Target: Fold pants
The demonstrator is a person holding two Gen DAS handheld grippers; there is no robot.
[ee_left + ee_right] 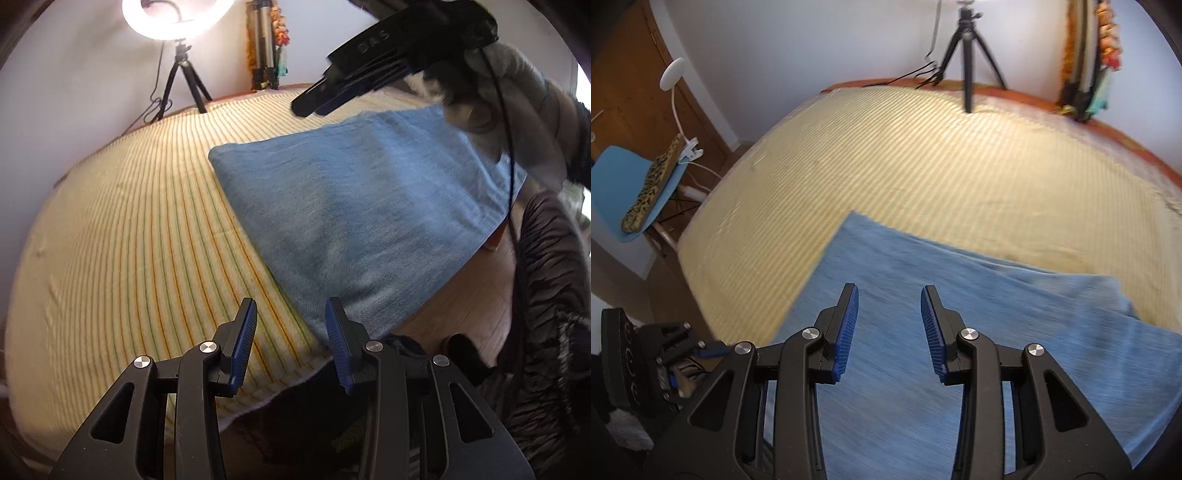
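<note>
Both grippers, left (pixel 290 321) and right (pixel 889 308), stand part-open and empty; the folded blue knit pants (pixel 351 206) lie flat toward one o'clock on the striped yellow bedcover (pixel 129 221), probably released for another fold.

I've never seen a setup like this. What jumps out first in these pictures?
The blue pants, already folded flat, lie on a yellow striped bedspread that fills most of both views. At the far edge a glowing ring light stands on a black tripod. Both the left gripper and the right gripper are open, holding nothing.
</note>
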